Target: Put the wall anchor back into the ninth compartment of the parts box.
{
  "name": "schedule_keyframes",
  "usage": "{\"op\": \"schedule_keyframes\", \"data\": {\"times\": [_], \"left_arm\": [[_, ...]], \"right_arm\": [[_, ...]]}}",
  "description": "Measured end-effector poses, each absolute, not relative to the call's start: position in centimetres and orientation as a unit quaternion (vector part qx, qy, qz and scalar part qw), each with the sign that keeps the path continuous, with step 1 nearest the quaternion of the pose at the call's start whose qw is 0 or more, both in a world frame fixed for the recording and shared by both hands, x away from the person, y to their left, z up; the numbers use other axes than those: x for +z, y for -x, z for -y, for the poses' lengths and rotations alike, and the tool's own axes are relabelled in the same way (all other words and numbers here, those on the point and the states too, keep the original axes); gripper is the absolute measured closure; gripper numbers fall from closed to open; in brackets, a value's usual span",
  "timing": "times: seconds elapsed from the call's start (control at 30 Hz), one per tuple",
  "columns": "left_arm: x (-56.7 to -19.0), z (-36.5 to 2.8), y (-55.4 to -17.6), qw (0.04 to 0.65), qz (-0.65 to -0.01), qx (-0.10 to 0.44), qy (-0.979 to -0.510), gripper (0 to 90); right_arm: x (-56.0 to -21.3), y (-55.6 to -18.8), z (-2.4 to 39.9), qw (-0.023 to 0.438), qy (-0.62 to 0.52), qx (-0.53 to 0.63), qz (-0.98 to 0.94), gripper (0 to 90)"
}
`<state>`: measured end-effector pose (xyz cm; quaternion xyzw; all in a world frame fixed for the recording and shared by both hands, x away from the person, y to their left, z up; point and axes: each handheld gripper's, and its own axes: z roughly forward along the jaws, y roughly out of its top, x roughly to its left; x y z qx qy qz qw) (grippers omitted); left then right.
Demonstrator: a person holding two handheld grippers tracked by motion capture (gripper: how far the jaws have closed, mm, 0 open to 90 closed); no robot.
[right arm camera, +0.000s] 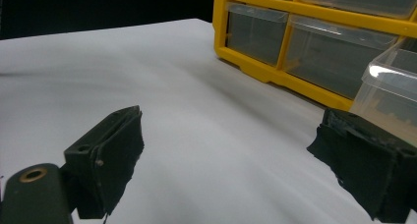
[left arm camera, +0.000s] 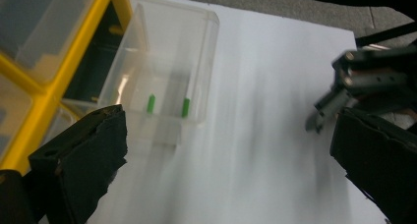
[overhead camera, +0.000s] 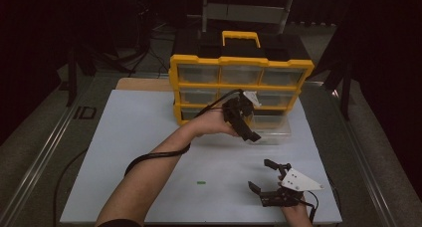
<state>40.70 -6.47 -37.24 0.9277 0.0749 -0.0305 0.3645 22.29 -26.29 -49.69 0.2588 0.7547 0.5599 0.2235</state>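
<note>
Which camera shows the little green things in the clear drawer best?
The left gripper view: two green pieces stand out through the clear drawer. The high view shows the drawer with its contents unclear; the right gripper view catches one drawer corner.

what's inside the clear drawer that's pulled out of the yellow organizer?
Two small green pieces lie inside the clear drawer, near its front wall. The drawer's rear is blurred in the left gripper view, so nothing more can be told.

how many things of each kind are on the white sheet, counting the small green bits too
Yellow plastic drawer cabinet: 1
Clear plastic drawer pulled out onto the sheet: 1
Small green pegs inside that drawer: 2
Small green piece lying loose on the sheet: 1
Total: 5
</note>
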Motion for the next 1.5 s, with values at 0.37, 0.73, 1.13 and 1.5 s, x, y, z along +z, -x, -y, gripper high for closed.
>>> {"op": "schedule_keyframes", "data": {"times": [0.37, 0.73, 1.13, 1.5], "left_arm": [[-37.4, 3.3, -39.1, 0.370, -0.075, -0.029, -0.925, 1.4], [-38.7, 0.6, -37.0, 0.367, -0.075, -0.030, -0.927, 1.4], [-40.8, -2.3, -35.2, 0.366, -0.078, -0.038, -0.927, 1.5], [-42.7, -4.1, -33.7, 0.365, -0.086, -0.046, -0.926, 2.3]], "right_arm": [[-49.8, -22.4, 26.2, 0.224, -0.256, 0.559, -0.757, 9.9], [-49.7, -22.3, 26.3, 0.227, -0.256, 0.558, -0.755, 9.9], [-49.7, -22.3, 26.3, 0.226, -0.257, 0.558, -0.756, 10.0], [-49.7, -22.3, 26.3, 0.228, -0.257, 0.557, -0.756, 9.9]]}}
